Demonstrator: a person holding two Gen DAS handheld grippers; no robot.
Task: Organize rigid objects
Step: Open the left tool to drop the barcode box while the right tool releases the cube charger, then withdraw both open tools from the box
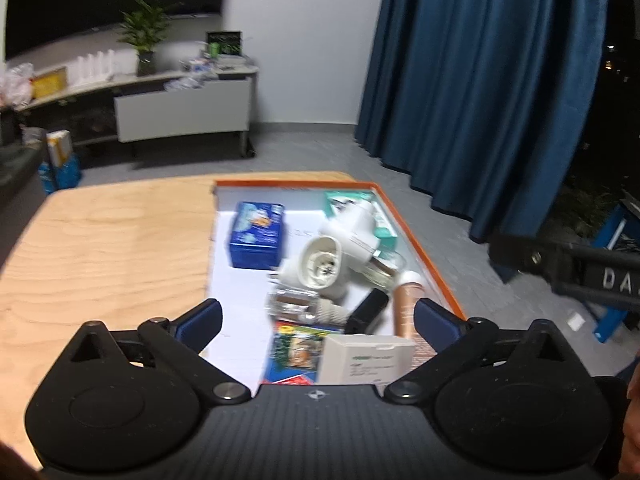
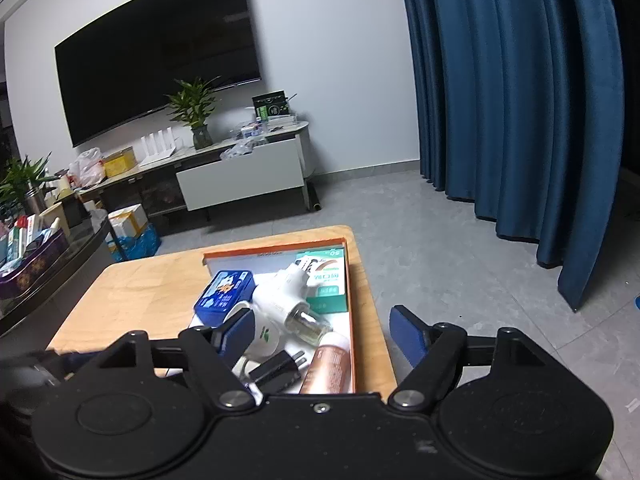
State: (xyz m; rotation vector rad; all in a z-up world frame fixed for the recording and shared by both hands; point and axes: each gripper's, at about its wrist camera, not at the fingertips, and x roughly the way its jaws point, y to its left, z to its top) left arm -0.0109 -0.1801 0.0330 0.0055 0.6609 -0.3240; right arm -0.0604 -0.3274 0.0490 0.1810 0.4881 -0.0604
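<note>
Left wrist view shows my left gripper (image 1: 318, 314) with its jaws spread wide and nothing pinched between them, hanging above the near end of the orange-rimmed tray (image 1: 424, 240), which sits toward the 3 o'clock side of the wooden table (image 1: 108, 240). My right gripper (image 2: 322, 330) is spread too, empty, over the same tray from its near edge. I judge the sorting mostly done: every loose thing I can see already lies inside the tray, and the table around it is bare wood. What may remain is tidying, since the pile is jumbled. At the tray's 10 o'clock sits a blue tin (image 1: 256, 234), flat and apart from the rest. At 1 o'clock a green-and-white box (image 1: 360, 208) lies under a white plug-in vaporizer (image 1: 352, 232) with a clear bottle. Near the centre a second white plug unit (image 1: 322, 264) lies tipped. Toward 5 o'clock lie a black charger (image 1: 366, 312) and a copper-coloured tube (image 1: 406, 304) along the rim, with a white carton (image 1: 366, 358) and a colourful packet (image 1: 298, 350) closest to me.
</note>
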